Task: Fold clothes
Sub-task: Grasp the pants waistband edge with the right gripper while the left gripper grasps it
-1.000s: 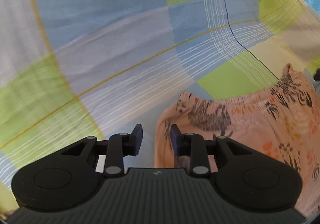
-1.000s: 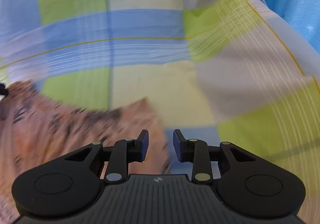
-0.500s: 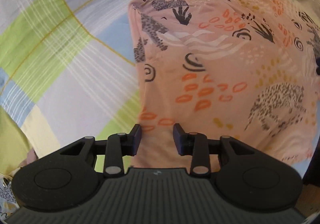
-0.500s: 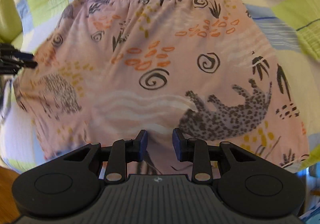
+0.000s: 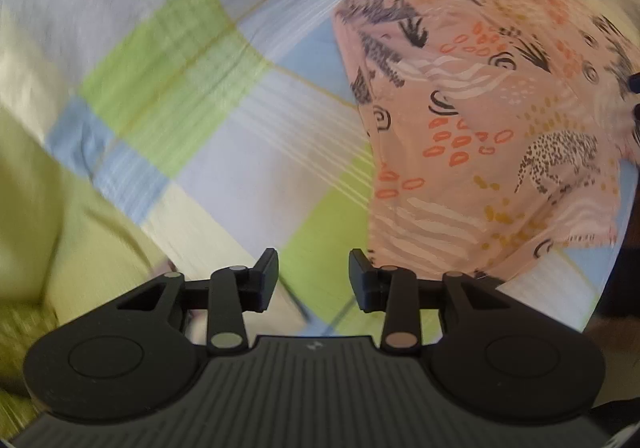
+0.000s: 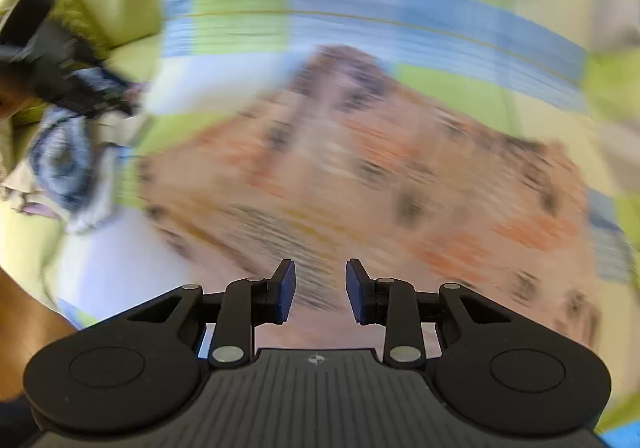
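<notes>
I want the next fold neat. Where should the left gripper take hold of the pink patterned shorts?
Probably the near left corner of the shorts, coming from the left gripper side. They lie flat on the checked sheet, so only edges and corners offer a liftable lip. Both grippers are open and empty.

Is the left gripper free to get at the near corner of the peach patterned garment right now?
Probably yes. The left gripper is open and empty, and the peach garment lies flat on the checked sheet just ahead to its right, with nothing in between.
</notes>
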### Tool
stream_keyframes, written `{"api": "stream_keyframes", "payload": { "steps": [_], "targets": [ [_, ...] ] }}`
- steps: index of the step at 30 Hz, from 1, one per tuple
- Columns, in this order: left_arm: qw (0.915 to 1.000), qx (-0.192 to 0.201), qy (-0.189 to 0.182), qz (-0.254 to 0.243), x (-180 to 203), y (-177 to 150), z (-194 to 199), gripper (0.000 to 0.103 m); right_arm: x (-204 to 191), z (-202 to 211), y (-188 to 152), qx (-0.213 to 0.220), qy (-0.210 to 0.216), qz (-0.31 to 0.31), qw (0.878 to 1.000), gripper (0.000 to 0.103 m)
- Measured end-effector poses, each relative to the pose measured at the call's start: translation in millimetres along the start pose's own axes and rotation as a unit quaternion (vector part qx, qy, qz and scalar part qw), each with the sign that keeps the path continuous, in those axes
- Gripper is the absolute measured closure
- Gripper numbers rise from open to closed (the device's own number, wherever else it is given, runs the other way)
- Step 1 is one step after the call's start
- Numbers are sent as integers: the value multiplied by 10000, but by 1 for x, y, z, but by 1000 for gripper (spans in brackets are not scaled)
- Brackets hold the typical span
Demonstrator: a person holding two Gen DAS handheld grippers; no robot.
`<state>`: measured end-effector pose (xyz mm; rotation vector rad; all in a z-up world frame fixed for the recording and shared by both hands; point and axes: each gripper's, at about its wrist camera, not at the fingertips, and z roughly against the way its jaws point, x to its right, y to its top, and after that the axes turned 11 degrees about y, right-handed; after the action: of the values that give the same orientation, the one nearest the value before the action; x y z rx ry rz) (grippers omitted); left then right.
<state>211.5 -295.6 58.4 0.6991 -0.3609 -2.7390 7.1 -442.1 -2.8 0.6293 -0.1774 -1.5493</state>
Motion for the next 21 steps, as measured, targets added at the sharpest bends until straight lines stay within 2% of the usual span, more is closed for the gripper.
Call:
{"api": "stream_keyframes", "payload": {
  "steps": [3,4,8,10,12,14,15,17,19,20,21],
  "targets": [
    [9959,502,-185,-735,-13,6,-6,55,-52,-41,26,45,102,-246,9996,71],
    [9941,616,-250,-854,-19,8,-9,55,-67,-57,33,65,75,-287,9995,71],
    [9874,1017,-554,-1075,-48,11,-20,48,-129,-119,59,143,-33,-447,9989,71],
    [9839,1169,-683,-1163,-58,12,-24,43,-149,-148,67,50,-256,-237,9994,72],
    [9807,1299,-795,-1224,-67,11,-29,43,-166,-173,73,-69,-534,14,9985,72],
    [9788,1366,-921,-1213,-72,9,-32,43,-174,-192,76,-324,-822,181,9959,68],
    [9782,1404,-950,-1203,-73,7,-34,42,-176,-201,75,-516,-989,229,9935,59],
    [9770,1458,-1017,-1177,-75,5,-38,41,-175,-205,73,-538,-1268,360,9898,50],
    [9761,1477,-1106,-1152,-76,3,-41,41,-171,-203,72,-444,-1371,316,9891,52],
    [9750,1489,-1156,-1175,-75,3,-42,41,-167,-201,71,-409,-1382,283,9892,60],
    [9748,1482,-1190,-1172,-75,5,-44,41,-166,-202,72,-410,-1399,371,9886,62]
  ]
}}
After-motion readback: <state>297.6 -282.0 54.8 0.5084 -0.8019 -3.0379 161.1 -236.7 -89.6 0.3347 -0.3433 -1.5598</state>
